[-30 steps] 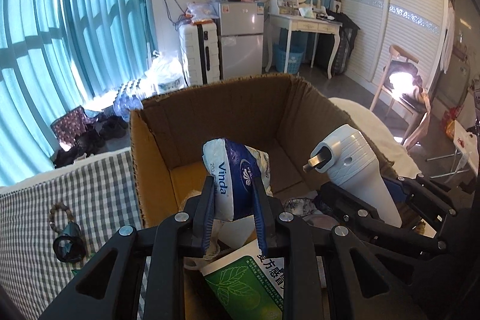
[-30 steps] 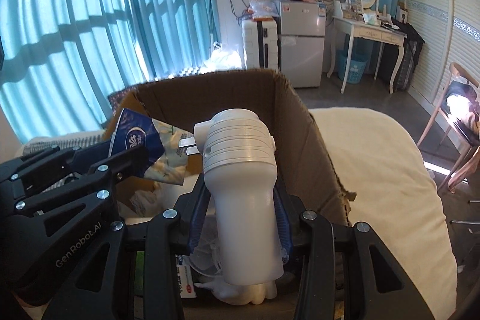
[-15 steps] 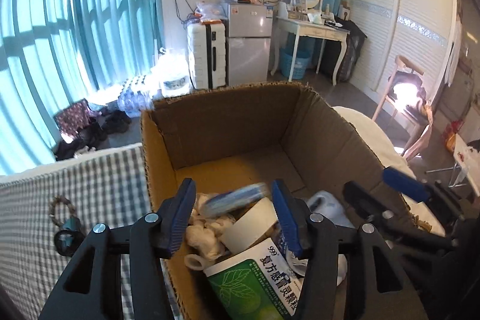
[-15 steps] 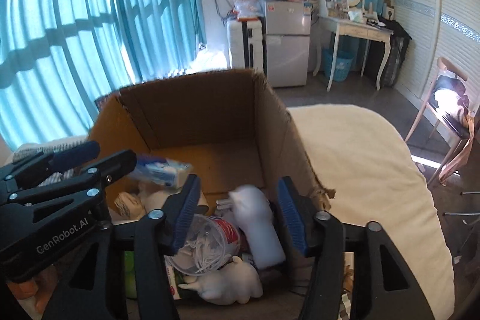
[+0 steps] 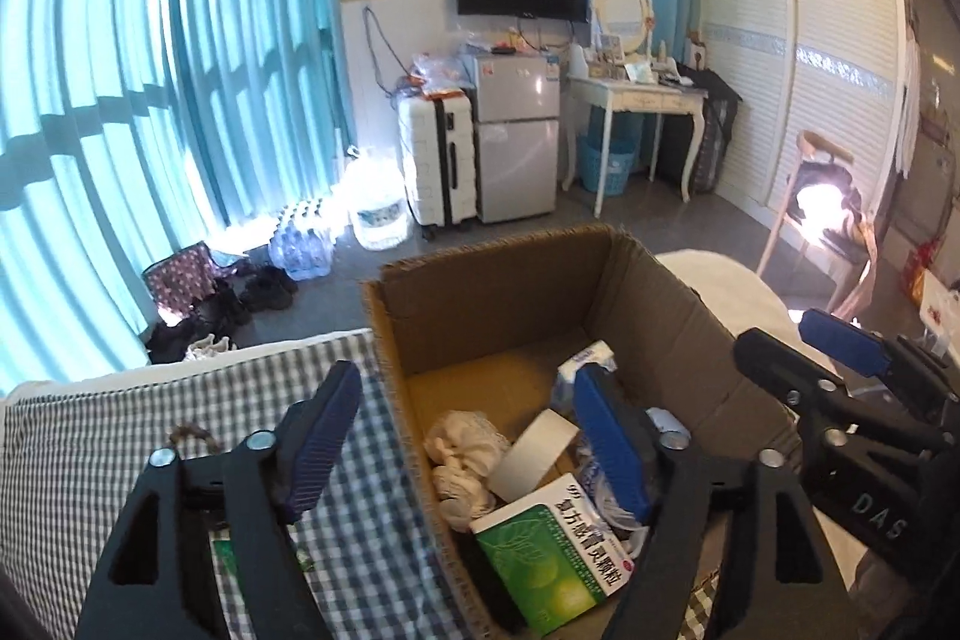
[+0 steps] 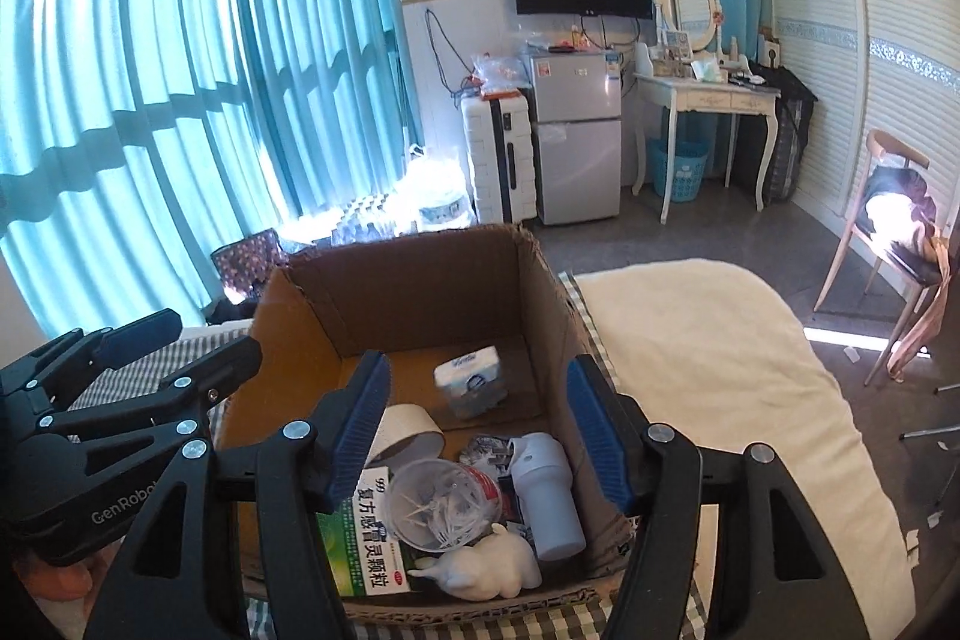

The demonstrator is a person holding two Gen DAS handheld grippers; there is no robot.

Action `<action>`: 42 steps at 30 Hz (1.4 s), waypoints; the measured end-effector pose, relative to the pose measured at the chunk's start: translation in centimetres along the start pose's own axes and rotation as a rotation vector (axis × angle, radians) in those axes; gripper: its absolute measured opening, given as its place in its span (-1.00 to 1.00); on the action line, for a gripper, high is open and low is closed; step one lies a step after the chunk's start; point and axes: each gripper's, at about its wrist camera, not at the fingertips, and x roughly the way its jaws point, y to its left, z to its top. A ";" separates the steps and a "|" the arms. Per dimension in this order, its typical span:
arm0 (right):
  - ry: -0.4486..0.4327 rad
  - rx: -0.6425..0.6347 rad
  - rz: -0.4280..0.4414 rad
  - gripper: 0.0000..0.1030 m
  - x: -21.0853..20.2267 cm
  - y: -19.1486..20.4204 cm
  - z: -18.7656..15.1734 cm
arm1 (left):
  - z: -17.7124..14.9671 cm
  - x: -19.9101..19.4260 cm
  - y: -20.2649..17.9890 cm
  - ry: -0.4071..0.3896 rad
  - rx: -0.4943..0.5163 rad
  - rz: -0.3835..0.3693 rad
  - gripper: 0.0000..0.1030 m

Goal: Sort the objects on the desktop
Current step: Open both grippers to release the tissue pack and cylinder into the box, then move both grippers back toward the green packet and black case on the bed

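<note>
An open cardboard box (image 6: 300, 304) (image 5: 384, 334) stands on the checked cloth. Inside lie a blue-and-white tissue pack (image 6: 471, 379) (image 5: 585, 361), a white cylindrical device (image 6: 549, 496), a tape roll (image 6: 405, 430) (image 5: 534, 454), a green medicine box (image 6: 372, 538) (image 5: 552, 550), a clear tub of cotton swabs (image 6: 441, 505), a white animal figurine (image 6: 486, 565) and a white cloth bundle (image 5: 462, 454). My left gripper (image 5: 462, 448) is open and empty above the box's left wall. My right gripper (image 6: 480, 430) is open and empty above the box.
A checked cloth (image 5: 120, 436) covers the surface left of the box, with a brown bead bracelet (image 5: 192, 436) on it. A cream blanket (image 6: 720, 340) lies to the right. A suitcase (image 6: 501, 160), a fridge (image 6: 576, 136), a dressing table and a chair (image 6: 894, 220) stand beyond.
Both grippers opened: the left let go of the tissue pack and the right let go of the white device, and both now lie in the box. Both grippers drew back and up.
</note>
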 end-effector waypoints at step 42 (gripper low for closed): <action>-0.086 -0.148 0.159 1.00 -3.0 14.4 1.3 | -2.5 -12.3 19.9 -0.132 -0.193 0.203 1.00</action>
